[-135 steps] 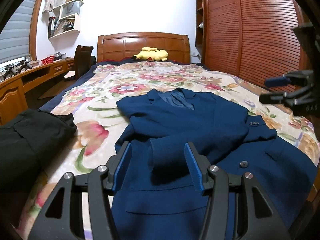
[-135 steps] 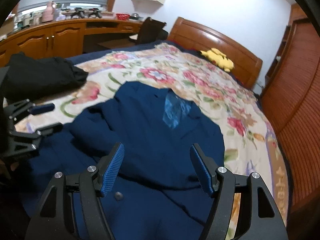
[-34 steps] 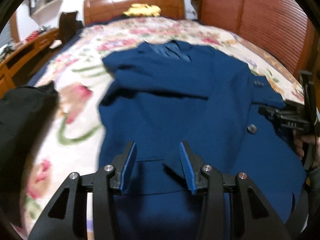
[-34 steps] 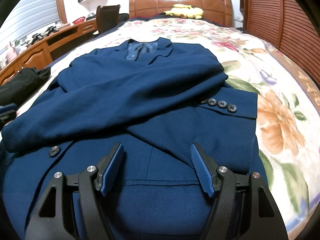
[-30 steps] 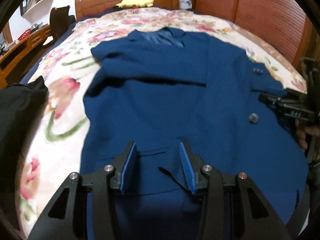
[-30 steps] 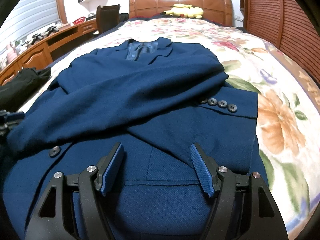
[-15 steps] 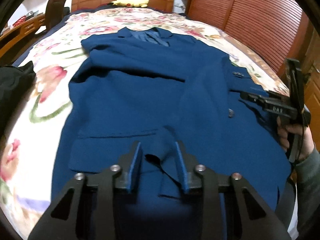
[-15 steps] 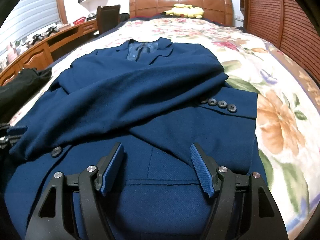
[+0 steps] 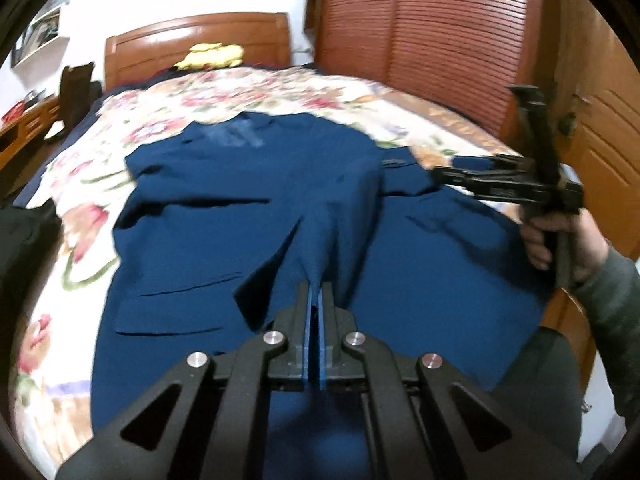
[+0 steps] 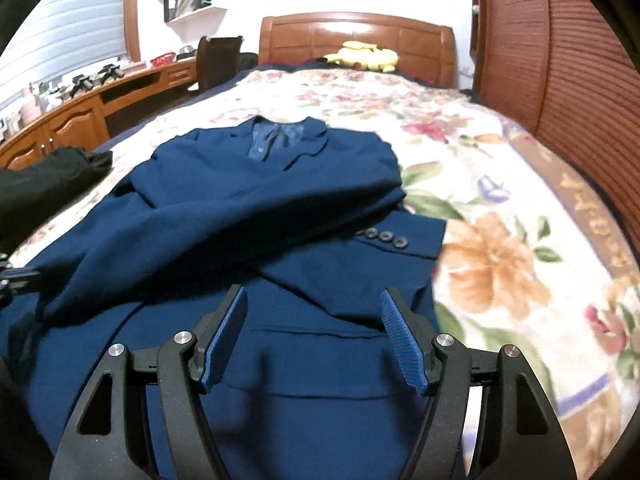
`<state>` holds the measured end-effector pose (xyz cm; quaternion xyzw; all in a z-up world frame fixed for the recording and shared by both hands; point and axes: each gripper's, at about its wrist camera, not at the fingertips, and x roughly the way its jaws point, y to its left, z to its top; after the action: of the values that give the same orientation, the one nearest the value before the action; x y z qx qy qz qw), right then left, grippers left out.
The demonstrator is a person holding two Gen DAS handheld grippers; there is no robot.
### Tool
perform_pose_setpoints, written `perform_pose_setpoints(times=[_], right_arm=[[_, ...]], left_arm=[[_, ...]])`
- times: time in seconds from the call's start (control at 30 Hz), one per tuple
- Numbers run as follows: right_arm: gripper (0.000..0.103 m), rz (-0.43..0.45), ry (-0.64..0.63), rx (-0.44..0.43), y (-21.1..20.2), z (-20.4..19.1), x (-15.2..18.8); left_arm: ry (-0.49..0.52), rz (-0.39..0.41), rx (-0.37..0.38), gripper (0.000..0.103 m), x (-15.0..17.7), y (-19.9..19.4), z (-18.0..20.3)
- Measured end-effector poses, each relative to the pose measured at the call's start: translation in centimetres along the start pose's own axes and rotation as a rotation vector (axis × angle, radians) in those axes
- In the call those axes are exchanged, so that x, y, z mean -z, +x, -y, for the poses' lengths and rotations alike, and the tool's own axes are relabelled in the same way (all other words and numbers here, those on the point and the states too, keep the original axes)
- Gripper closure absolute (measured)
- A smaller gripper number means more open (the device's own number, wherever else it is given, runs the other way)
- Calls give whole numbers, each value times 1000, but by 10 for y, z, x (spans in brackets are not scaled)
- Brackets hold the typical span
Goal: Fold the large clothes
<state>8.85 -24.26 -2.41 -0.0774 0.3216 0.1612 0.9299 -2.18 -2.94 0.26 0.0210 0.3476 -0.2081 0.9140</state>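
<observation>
A navy blue suit jacket (image 9: 224, 224) lies face up on the floral bedspread (image 9: 168, 96), collar toward the headboard, one sleeve folded across the chest with its cuff buttons (image 10: 382, 237) showing. My left gripper (image 9: 316, 294) is shut on the end of the other sleeve (image 9: 328, 232), which rises off the jacket in a taut ridge toward the jaws. My right gripper (image 10: 313, 296) hangs open above the jacket's lower front (image 10: 320, 364), nothing between its fingers. In the left wrist view a hand (image 9: 560, 240) holds the right gripper (image 9: 440, 172) over the jacket's right edge.
A black garment (image 10: 44, 188) lies at the bed's left side. A yellow plush toy (image 10: 362, 58) sits by the wooden headboard (image 10: 356, 34). Louvred wardrobe doors (image 9: 440, 40) run along the right, a desk (image 10: 72, 120) and chair (image 10: 218, 60) along the left.
The left jaws have closed on the sleeve end and lifted it up off the jacket. The right gripper has risen slightly and stays open.
</observation>
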Motion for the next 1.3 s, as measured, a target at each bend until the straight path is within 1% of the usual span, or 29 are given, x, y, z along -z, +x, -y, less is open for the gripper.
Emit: perform_pose_setpoints(times=[0.07, 0.1, 0.17, 0.23, 0.3, 0.33, 0.37, 0.47, 0.6, 0.73, 0.83, 0.93, 1.0, 1.03, 1.13, 1.3], right_arm=[[33, 7, -5, -2, -6, 0, -3], [33, 12, -12, -1, -9, -3, -4], [33, 18, -28, -1, -13, -7, -5], [33, 18, -38, -13, -16, -13, -7], [33, 20, -49, -27, -18, -19, -7], [33, 20, -54, -33, -19, -21, -6], [33, 20, -58, -42, -19, -25, -6], [33, 17, -67, -71, -17, -35, -7], [33, 23, -82, -98, -13, -48, -12], [33, 13, -97, -150, -5, -63, -14], [33, -38, -128, -190, 7, -78, -7], [33, -109, -167, -185, 22, -85, 7], [33, -147, -185, -163, 32, -86, 17], [33, -151, -183, -153, 35, -85, 21], [32, -140, -143, -178, 38, -77, 25], [32, -113, -151, -167, 38, -79, 33]], left_arm=[[0, -1, 13, 103, 0, -5, 8], [-3, -3, 11, 101, 0, -6, 9], [7, 12, -29, 96, -1, -11, 10], [27, 55, -72, 91, -3, -20, 8], [16, 89, -88, 75, -6, -31, 2], [3, 106, -85, 72, -7, -36, -3], [-8, 114, -82, 65, -9, -39, -8], [-33, 118, -98, 61, -13, -42, -23], [-40, 85, -177, 60, -14, -26, -42], [-69, 11, -192, 60, -10, 3, -59], [-62, -26, -203, 60, -4, 19, -59], [-56, -74, -189, 60, 3, 34, -59], [-52, -91, -186, 60, 6, 39, -59], [-49, -98, -189, 60, 7, 42, -58], [-45, -113, -192, 60, 11, 48, -57], [-38, -119, -194, 60, 17, 53, -53]])
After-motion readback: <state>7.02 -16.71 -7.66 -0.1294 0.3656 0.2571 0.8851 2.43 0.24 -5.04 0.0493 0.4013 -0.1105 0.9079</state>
